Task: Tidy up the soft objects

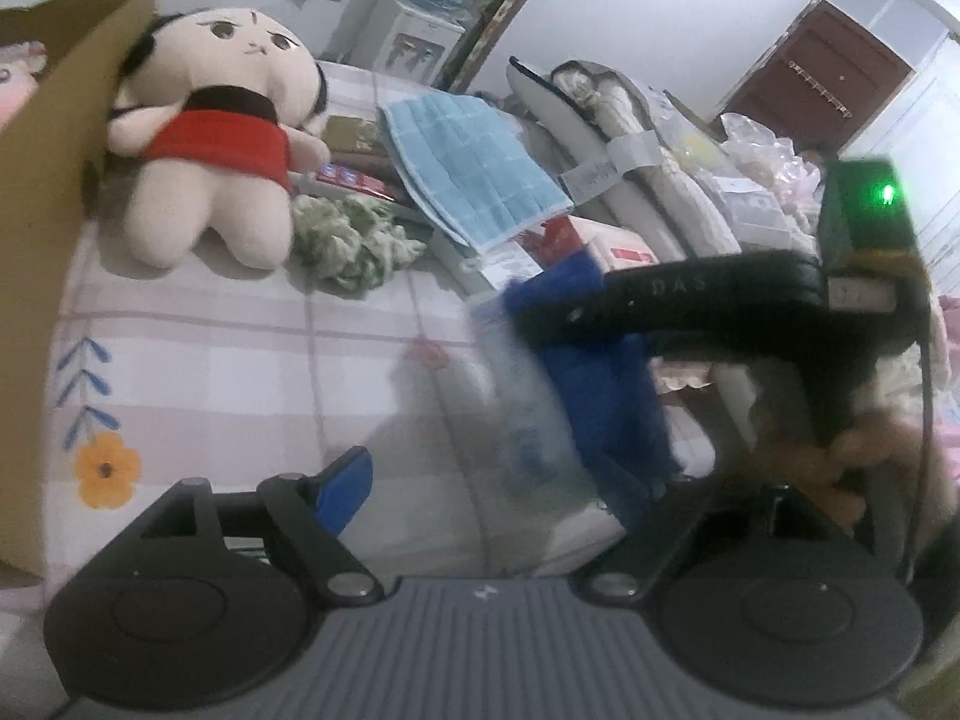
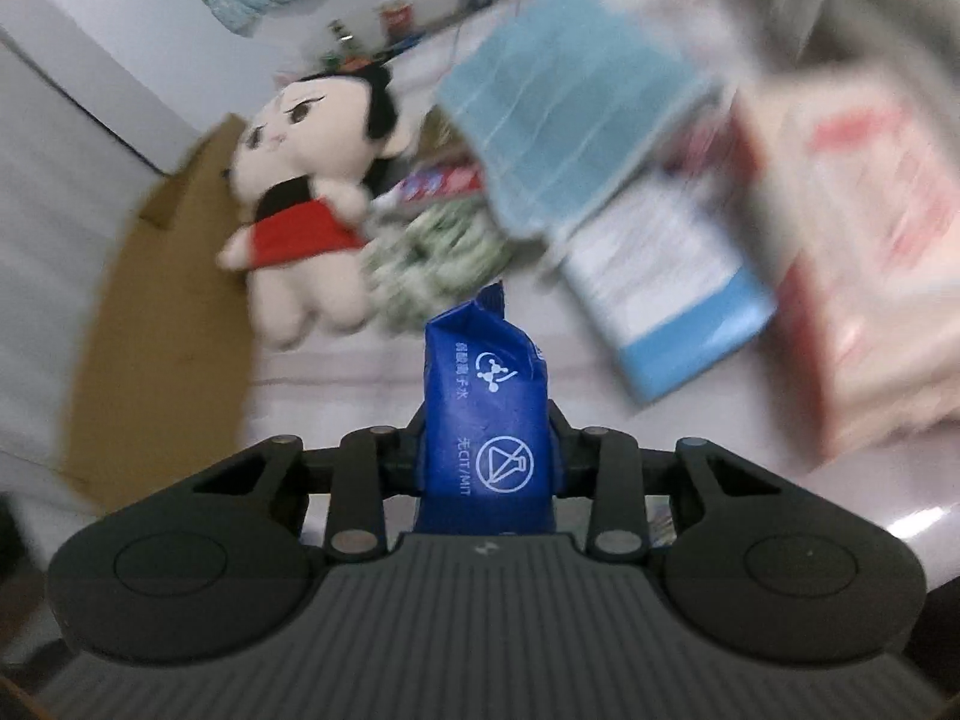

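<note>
My right gripper is shut on a blue soft packet with white print, which stands up between the jaws. In the left wrist view the same packet hangs from the right gripper above the bed. My left gripper is open just below it; its blue left pad is clear of the packet and the right finger is hidden behind it. A cream plush doll in a red dress lies beside a cardboard box.
A green knitted bundle and a light blue quilted cloth lie past the doll among boxes and packs. Wrapped bedding is piled at the back right. The plaid flowered sheet covers the bed.
</note>
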### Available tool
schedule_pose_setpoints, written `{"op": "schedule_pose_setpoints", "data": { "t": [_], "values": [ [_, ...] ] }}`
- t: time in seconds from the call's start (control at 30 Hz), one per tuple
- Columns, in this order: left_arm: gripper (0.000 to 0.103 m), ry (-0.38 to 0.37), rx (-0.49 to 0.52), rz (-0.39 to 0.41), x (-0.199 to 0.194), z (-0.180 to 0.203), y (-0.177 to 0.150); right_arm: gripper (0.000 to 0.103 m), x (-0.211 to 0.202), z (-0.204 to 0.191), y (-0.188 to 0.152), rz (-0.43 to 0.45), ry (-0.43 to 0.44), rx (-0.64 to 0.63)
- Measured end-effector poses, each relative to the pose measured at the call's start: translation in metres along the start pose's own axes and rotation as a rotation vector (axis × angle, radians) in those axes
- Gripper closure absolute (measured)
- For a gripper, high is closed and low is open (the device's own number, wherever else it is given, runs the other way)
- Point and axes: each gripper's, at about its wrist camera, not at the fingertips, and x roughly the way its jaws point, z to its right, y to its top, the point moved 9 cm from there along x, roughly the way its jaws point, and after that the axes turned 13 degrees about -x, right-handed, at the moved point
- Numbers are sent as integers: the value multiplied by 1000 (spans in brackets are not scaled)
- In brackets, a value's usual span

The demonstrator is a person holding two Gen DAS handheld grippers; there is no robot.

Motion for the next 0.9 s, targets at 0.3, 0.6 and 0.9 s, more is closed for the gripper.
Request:
{"op": "schedule_pose_setpoints", "data": {
  "t": [0.3, 0.6, 0.9],
  "values": [
    [19, 30, -4, 30, -20, -13, -3, 37, 19, -49, 2, -44, -7, -92],
    [15, 57, -6, -2, -14, -21, -7, 31, -3, -46, 7, 66, 105, 11],
    [12, 109, -28, -66, 14, -30, 0, 39, 26, -18, -29, -15, 304, 238]
  ]
}}
